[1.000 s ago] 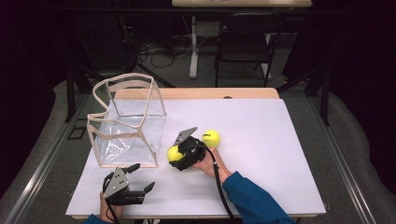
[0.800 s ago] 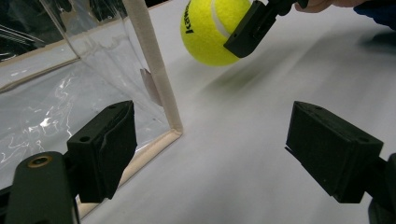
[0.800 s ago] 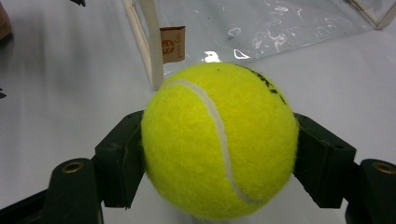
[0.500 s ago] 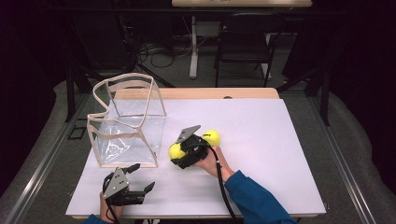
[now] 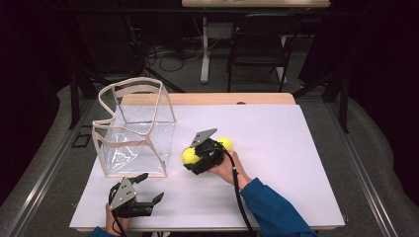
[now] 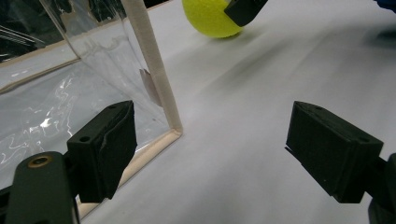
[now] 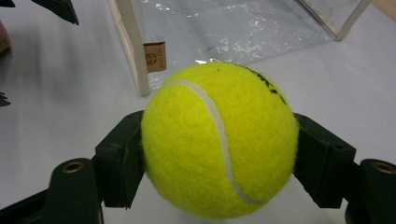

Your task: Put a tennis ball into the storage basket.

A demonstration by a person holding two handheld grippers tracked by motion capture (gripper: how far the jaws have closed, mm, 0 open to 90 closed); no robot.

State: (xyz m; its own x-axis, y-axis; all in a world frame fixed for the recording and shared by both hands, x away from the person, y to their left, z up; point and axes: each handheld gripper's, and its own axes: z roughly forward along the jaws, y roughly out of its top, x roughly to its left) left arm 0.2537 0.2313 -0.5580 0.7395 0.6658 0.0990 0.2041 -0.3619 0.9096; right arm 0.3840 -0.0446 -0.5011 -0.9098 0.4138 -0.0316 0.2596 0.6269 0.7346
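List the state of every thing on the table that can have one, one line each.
Clear bag: upright, top open, nothing visible inside.
Gripped tennis ball: clamped between the right tool's jaws.
Second tennis ball: loose on the table behind the right tool.
Right tool: shut on the gripped ball.
Left tool: jaws wide open, holding nothing, by the bag's corner.

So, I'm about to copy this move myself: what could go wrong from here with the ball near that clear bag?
The right gripper holds the tennis ball only at its round sides, so it might squirt out. The clear bag looks floppy, with a sagging rim; the ball might catch it, and the open left gripper isn't steadying it. A nudge could send the second ball, just behind the hand, rolling.
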